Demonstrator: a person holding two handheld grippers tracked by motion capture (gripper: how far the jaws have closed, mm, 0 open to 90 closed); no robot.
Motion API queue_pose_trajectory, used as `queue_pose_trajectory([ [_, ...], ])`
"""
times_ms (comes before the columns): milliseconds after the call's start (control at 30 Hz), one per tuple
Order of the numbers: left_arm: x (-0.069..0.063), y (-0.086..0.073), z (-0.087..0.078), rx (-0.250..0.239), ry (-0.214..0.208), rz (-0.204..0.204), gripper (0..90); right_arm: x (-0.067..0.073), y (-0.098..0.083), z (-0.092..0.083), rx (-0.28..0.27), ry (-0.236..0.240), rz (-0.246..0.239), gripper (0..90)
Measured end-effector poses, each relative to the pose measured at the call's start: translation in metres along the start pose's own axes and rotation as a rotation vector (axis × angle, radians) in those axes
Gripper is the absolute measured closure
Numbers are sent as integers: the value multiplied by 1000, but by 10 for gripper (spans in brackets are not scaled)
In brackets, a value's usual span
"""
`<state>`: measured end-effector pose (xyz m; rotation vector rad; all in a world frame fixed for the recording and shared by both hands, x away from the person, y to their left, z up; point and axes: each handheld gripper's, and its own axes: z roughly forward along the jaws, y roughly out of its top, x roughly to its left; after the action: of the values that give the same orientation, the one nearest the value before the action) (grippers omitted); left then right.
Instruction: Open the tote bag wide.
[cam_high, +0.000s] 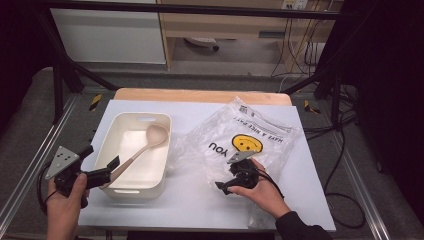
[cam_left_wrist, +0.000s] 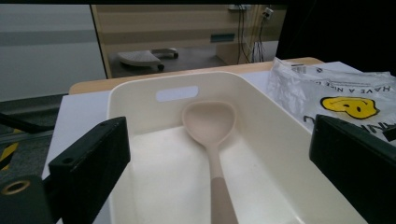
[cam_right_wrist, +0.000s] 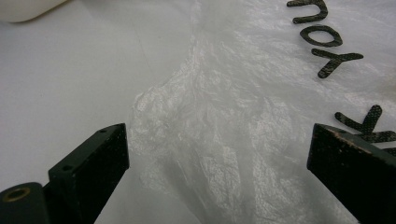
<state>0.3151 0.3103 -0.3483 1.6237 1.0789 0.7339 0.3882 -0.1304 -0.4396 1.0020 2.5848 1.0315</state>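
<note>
Desk under white sheet carries everything; your clear plastic bag with the yellow smiley lies crumpled on its right side, just beside the cream tub; a beige spoon leans inside that tub; your right tongs gape wide over the bag's edge, gripping nothing; your left tongs stand wide open at the tub's near rim, empty.

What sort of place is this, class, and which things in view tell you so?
Probably a lab or workshop recording bench: a black frame surrounds the white-covered table, loose cables hang by the wall, and hazard tape marks the floor.
</note>
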Motion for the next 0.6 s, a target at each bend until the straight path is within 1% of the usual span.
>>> queue_pose_trajectory([
  [267,-18,6,13,29,-42,25,51,-1,0,3,11,-18,12,76],
  [300,-20,6,15,26,-47,26,51,-2,0,4,13,-17,9,76],
  [333,-22,7,16,30,-53,29,51,-2,0,5,17,-15,16,76],
  [467,-26,7,22,34,-64,33,52,-2,0,8,27,-30,9,80],
  [600,-28,6,26,38,-69,25,52,-2,-1,11,38,-43,8,95],
])
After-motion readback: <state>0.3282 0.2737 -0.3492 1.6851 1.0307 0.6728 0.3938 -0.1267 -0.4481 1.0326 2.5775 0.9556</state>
